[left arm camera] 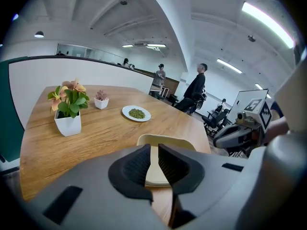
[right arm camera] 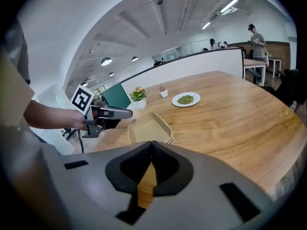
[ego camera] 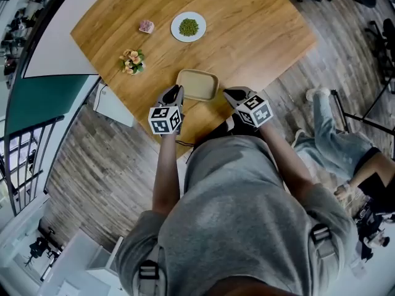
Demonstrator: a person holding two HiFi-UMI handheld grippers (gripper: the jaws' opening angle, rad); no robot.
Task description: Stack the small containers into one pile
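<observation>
The wooden counter carried a pile of beige containers near the edge closest to the person. Farther back sat a white plate of green bits, with a small pink plant beside it. A flower pot stood near the left edge.

A wooden table carries a white plate of green bits. A small pink plant stands just left of the plate, and a flower pot stands nearer the table's left edge. A person's legs in jeans show at the right, over the plank floor.
</observation>
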